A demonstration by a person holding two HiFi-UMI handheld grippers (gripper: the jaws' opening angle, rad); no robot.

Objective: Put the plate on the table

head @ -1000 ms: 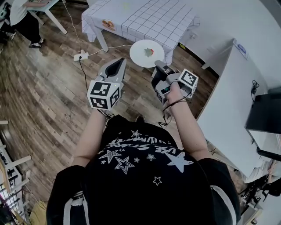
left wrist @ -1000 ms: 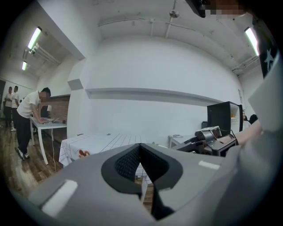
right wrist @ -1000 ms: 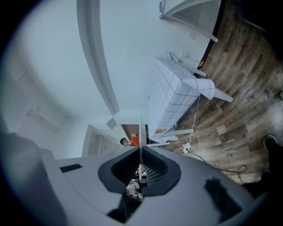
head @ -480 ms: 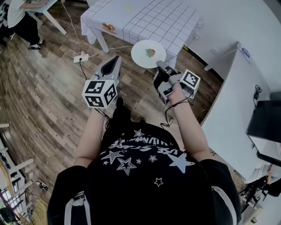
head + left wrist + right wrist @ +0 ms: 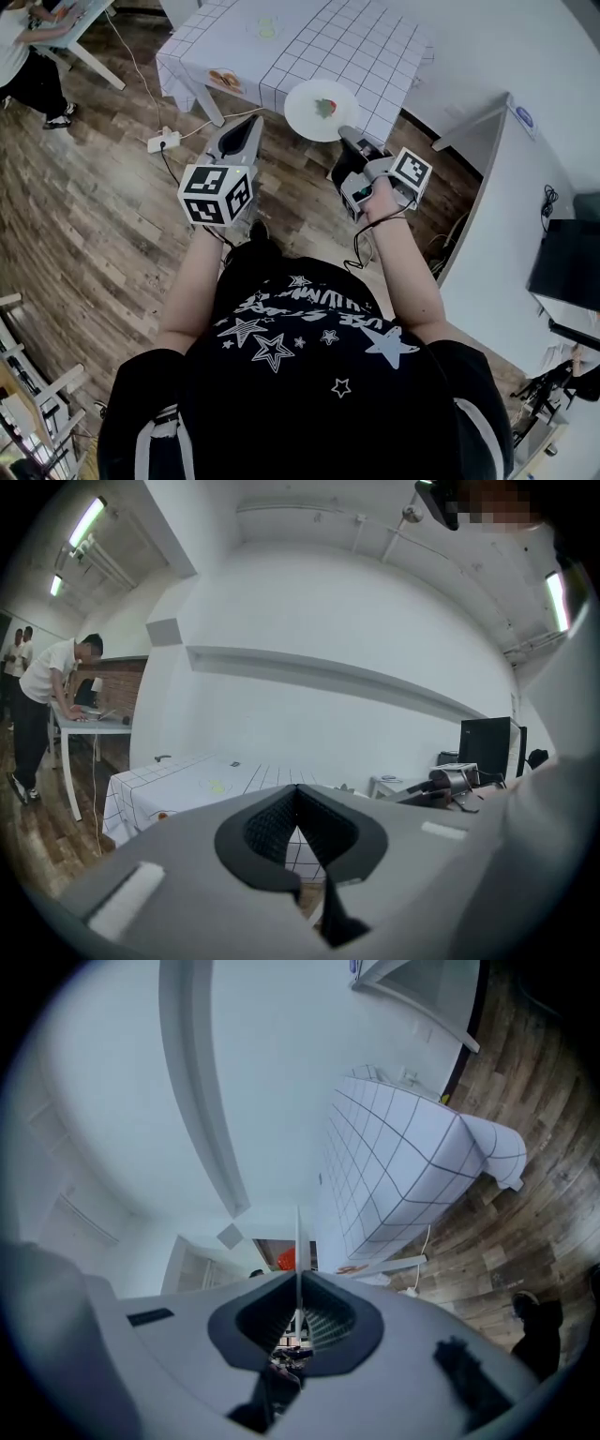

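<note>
right claw [image 5: 347, 134] clamped on plate [image 5: 307, 114] rim | left claw [image 5: 249, 124] together | food [image 5: 325, 108] on plate indistinct

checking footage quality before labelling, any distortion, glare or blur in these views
Head view: strong fisheye, floor boards bow at the edges, but the plate and checked table are sharp. Left gripper view: bright ceiling strips glare, wall ledge curves. Right gripper view: dark vignette corners; the plate shows only as a thin edge-on line.

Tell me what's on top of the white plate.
On the plate lies one small red-and-green thing, too small to identify. The right tool clamps the near rim, so whatever lies under its tip is covered.
</note>
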